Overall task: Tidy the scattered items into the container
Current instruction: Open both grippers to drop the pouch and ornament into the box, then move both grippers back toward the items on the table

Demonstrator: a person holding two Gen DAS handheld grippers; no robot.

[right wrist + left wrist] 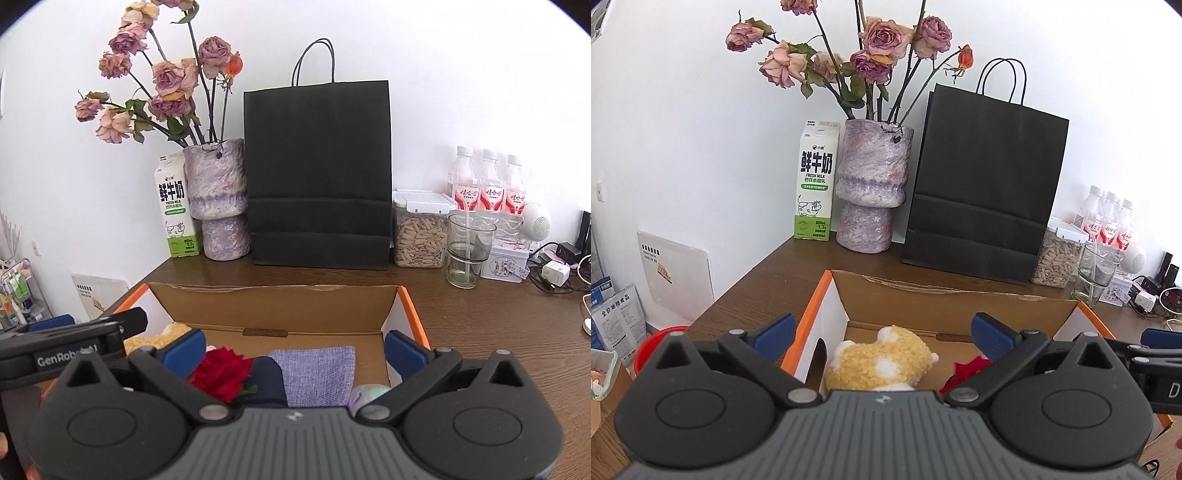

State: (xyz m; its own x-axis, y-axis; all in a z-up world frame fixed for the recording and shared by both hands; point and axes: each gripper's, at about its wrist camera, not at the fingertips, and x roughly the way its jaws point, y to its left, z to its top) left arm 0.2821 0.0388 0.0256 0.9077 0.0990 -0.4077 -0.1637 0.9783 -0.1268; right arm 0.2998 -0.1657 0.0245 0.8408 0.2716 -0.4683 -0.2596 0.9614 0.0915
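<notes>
Left gripper: the black left gripper with blue ribbed pads (pixel 882 334) hangs over the box's left end, jaws spread wide, nothing between them.
Right gripper: the black right gripper with blue pads (pixel 293 350) hangs beside it over the right end, equally spread and empty.
Below the left jaws: a fluffy yellow plush toy with white patches (pixel 882 363), nubbly and soft, lies on the box floor.
Below the right jaws: a red fabric rose (pixel 223 373) rests on dark blue cloth, just beside a flat lilac woven pouch (pixel 317 373); a pale rounded thing near the right pad is too hidden to name.
Container: open brown cardboard box with orange edges (pixel 273 299), thin-walled and light.
Risk, near: a pad could catch the rim and drag the box.
Risk, beyond: a wide swing forward might reach the rough mottled purple vase of dried roses (pixel 219 199) or the clear drinking glass (pixel 467 251).
</notes>
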